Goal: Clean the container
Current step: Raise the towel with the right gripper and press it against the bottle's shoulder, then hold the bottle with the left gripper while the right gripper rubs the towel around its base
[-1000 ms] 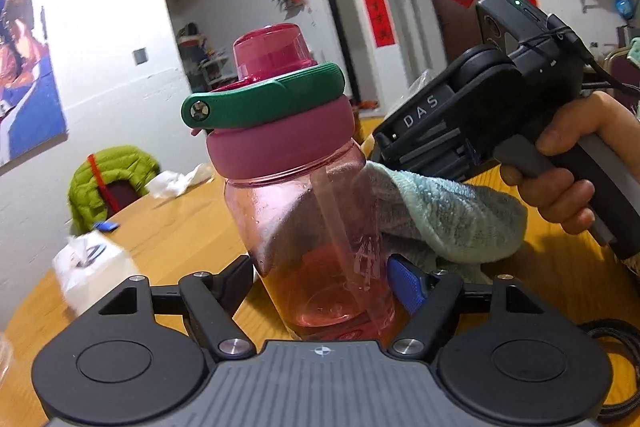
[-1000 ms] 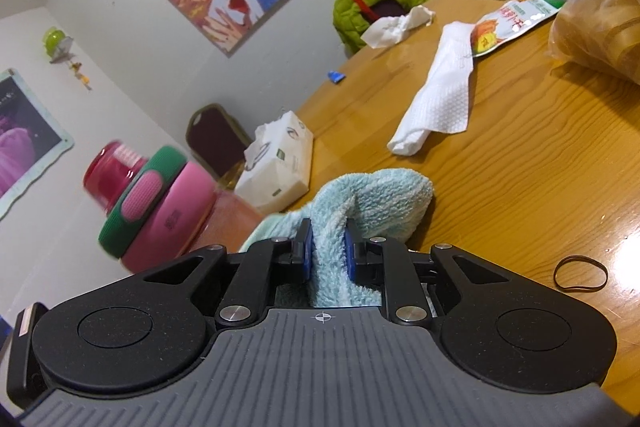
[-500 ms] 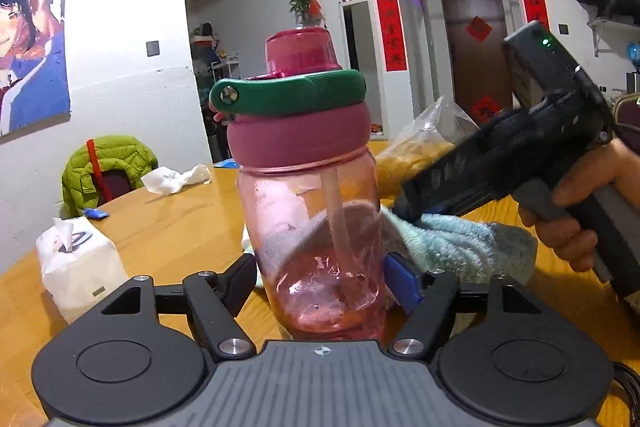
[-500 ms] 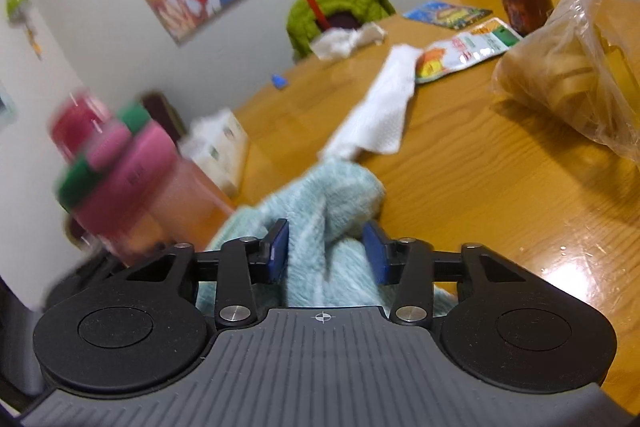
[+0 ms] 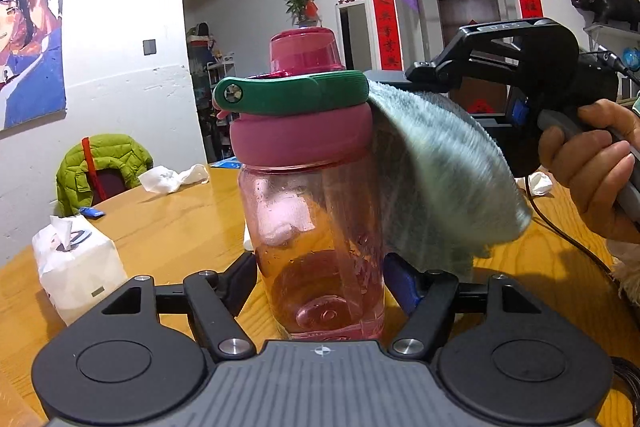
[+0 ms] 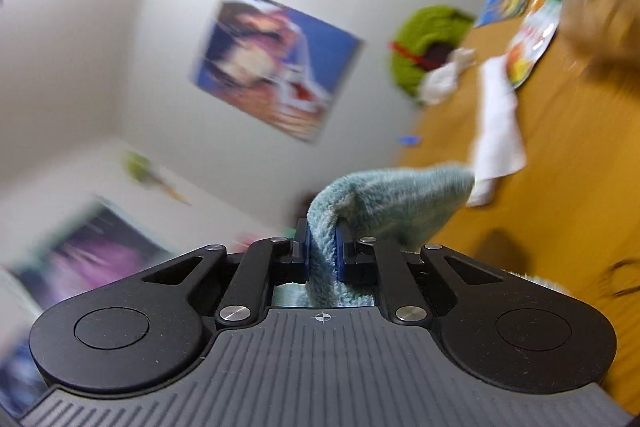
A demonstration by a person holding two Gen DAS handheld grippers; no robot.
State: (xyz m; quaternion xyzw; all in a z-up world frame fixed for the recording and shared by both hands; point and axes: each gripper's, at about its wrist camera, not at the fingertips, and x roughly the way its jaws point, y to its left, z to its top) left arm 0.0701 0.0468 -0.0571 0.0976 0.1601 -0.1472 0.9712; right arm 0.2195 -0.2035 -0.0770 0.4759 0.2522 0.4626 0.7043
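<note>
Cloth (image 5: 436, 163) now up by 1 bottle (image 5: 316, 227)

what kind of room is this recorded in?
Most likely a home living or dining room. A wooden table carries a tissue pack, a green jacket hangs over a chair, and red paper couplets frame an inner doorway.

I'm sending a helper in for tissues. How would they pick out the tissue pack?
On the wooden table, look to the left of the pink bottle. The tissue pack stands near the table's edge: a white soft block with one sheet poking from its top, unlike the loose crumpled napkin farther back.
</note>
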